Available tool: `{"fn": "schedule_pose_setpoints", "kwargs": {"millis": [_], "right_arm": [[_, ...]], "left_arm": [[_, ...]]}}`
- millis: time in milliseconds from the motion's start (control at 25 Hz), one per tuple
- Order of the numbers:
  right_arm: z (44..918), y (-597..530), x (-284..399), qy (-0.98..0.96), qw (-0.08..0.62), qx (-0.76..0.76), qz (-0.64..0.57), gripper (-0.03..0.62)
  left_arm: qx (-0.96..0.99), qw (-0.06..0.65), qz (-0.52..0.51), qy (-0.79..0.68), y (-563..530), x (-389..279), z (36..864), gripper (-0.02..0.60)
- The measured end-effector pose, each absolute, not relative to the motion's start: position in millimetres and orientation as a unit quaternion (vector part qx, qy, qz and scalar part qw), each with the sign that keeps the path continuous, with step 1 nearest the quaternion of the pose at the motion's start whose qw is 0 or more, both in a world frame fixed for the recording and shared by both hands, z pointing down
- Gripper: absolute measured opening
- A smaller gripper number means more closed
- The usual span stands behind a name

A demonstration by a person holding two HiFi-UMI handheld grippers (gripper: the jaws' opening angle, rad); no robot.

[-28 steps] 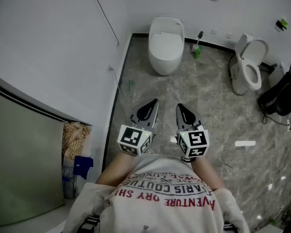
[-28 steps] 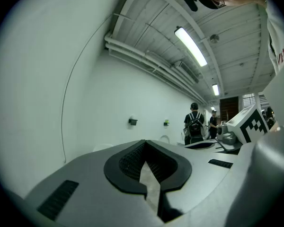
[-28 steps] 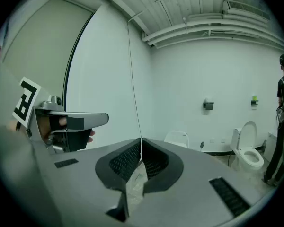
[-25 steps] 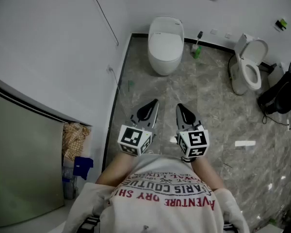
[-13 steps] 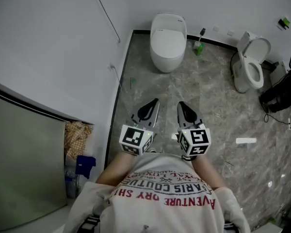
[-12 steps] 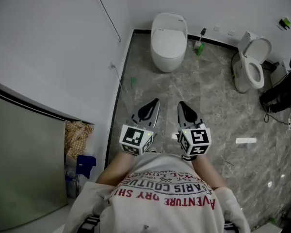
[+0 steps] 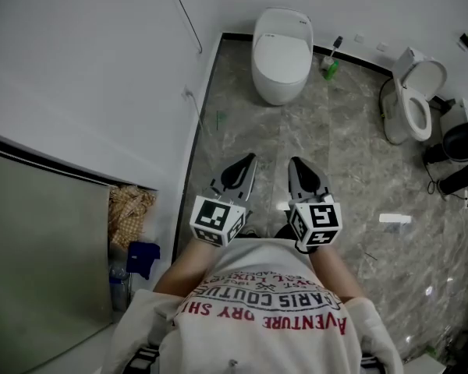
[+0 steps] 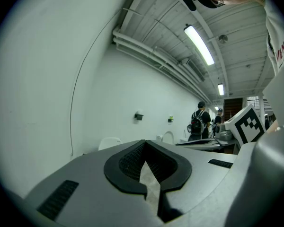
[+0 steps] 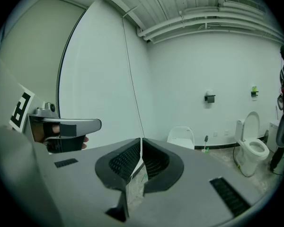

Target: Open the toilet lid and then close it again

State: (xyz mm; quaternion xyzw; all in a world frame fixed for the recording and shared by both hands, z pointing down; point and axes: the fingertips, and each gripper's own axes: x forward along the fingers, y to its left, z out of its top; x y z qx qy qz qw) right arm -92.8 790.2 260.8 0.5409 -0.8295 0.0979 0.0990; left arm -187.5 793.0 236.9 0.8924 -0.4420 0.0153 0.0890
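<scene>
- Both grippers are held just ahead of the person's shirt point(image 7: 269, 306), side by side. The left gripper point(image 7: 240, 171) and the right gripper point(image 7: 303, 174) each have their jaws pressed together with nothing between them.
- One thing has not changed over the last second: the pair keeps the same pose in front of the chest, tips pointing forward across the floor point(image 7: 351, 185).
- Most of the change is in the room around them. The wicker basket point(image 7: 131, 211) by the left wall and the floor pattern have shifted a little in the head view, which reads as the person walking forward with both hands carried along.
- Farther off, the toilet point(image 7: 282, 53) stands against the back wall, close to the left wall, with its lid point(image 7: 281, 39) down. It looks slightly larger and sits higher in the head view than a second ago, but it is still well apart from both grippers.
- Farthest right, a second toilet point(image 7: 415, 104) has its lid already up. The grippers do not point at it, so the closed one is probably the target.
- All of this puts the task at its approach: the lid is untouched, and both opening and closing are still to come.
</scene>
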Motion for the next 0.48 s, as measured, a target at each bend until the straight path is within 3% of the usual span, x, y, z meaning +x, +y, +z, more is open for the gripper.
{"fn": "schedule_pose_setpoints", "kwargs": {"millis": [480], "right_arm": [[276.2, 728.4, -98.9, -0.849, 0.108, 0.504, 0.113, 0.019]], "left_arm": [[0.867, 0.101, 0.034, -0.486, 737.8, -196.0, 257.6, 0.006]]}}
